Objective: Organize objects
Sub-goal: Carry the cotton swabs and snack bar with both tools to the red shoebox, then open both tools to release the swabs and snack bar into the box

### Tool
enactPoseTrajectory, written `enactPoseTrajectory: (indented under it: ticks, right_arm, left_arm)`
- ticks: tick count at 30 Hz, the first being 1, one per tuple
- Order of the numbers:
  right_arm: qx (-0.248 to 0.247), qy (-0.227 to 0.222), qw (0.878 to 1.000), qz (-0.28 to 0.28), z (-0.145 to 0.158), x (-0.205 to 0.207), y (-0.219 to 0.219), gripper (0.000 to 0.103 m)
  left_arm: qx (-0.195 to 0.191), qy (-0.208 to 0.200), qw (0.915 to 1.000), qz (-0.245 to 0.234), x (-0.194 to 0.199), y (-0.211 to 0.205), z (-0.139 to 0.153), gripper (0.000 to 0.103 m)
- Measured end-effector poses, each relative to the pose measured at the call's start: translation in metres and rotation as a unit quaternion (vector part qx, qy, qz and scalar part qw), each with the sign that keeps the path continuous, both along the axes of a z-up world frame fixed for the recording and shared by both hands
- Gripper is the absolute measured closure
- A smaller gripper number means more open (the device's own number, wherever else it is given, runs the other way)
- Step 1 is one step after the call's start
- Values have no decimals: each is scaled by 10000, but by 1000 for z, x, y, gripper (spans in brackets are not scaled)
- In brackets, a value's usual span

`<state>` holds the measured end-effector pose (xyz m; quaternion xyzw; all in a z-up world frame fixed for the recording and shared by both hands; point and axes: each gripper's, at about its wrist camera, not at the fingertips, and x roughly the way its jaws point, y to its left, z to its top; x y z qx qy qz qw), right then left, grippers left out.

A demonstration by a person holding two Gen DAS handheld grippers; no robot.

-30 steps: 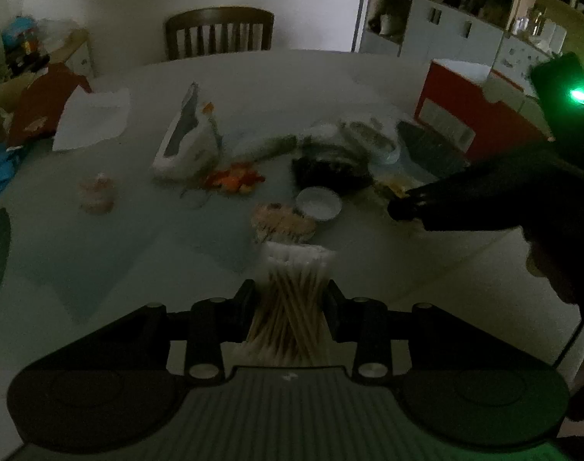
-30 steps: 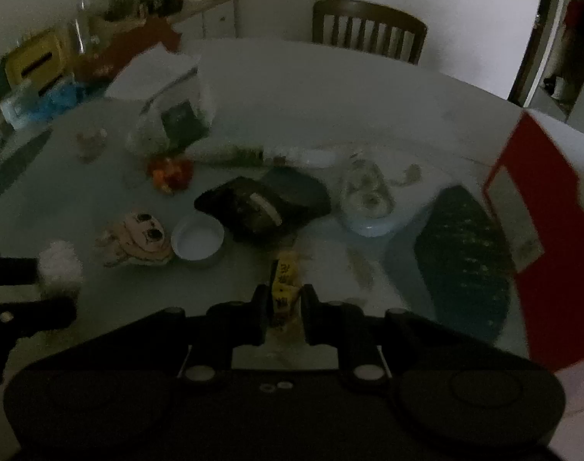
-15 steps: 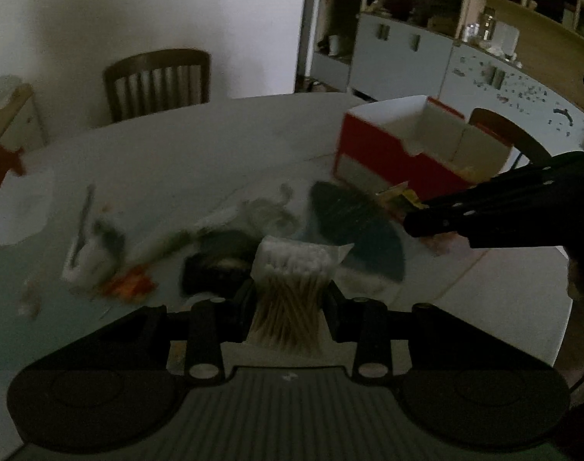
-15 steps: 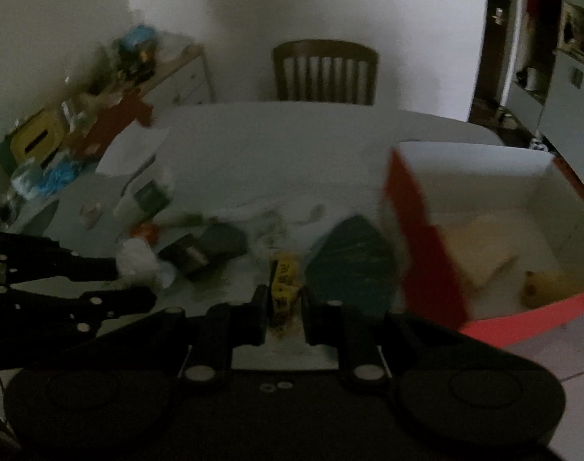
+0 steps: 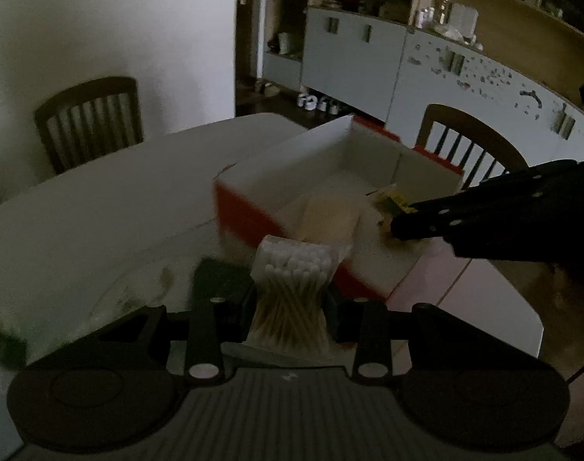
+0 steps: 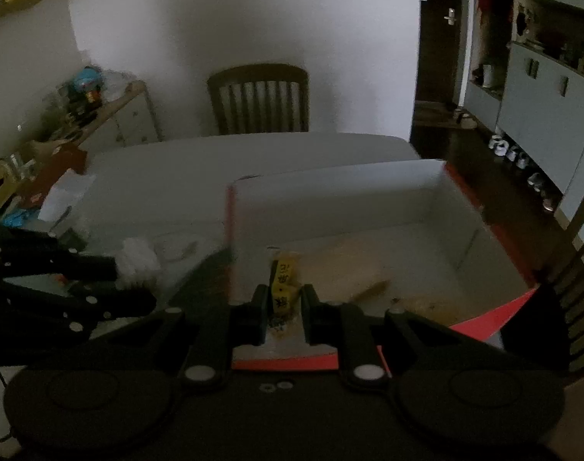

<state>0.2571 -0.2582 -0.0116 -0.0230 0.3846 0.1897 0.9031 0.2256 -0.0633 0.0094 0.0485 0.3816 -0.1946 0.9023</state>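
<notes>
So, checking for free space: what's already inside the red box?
Inside the red box, a pale flat packet lies on the white floor. The right gripper and its yellow packet hide the near corner.

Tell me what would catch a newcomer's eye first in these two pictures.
Probably the red box with its white inside, open at the table's near edge, the one bright colour in a dim room. Next, the bundle of cotton swabs clamped in the left gripper just short of the box, and the small yellow packet pinched in the right gripper over the box's inside.
</notes>
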Motion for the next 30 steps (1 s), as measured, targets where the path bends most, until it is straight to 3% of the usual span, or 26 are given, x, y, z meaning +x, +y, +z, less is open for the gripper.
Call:
enactPoseTrajectory:
  ticks: [14,22,30]
  right_arm:
    - [63,315,9992,-238,-18,64,-75,87]
    - [-246,589,9976,-254,-46,97,-83,87]
    - [-543,1019,9931,-205,-78,116,-82,86]
  left_arm:
    - [567,341,9972,-337,75,-104,6,67]
    - [842,676,9939,-240,116,-121,-22,67]
    - [1099,1053,9880,-250,125,-134,-55,67]
